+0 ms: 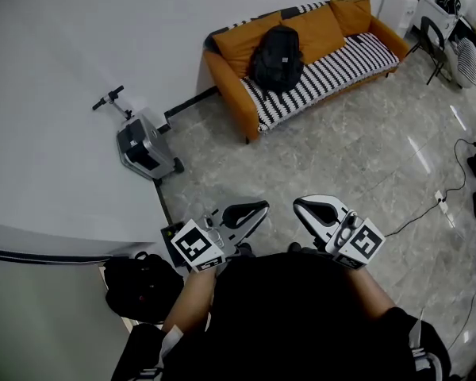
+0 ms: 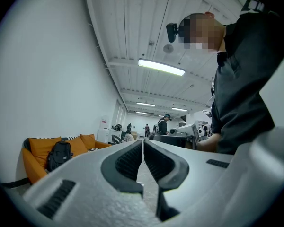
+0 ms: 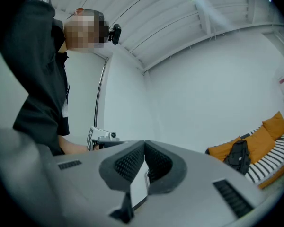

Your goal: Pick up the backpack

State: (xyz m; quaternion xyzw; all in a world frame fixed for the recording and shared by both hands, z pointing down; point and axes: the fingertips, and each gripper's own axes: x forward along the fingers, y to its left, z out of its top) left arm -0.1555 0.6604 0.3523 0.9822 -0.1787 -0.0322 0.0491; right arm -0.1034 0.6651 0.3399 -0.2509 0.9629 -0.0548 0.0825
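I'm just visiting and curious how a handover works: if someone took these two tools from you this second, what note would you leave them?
Left gripper: fingers shut, empty.
Right gripper: fingers shut, empty.
Both are held close to the person.
The backpack sits upright on the orange sofa, across the floor.
Done: nothing.
Left: walk over, open, grasp, lift.
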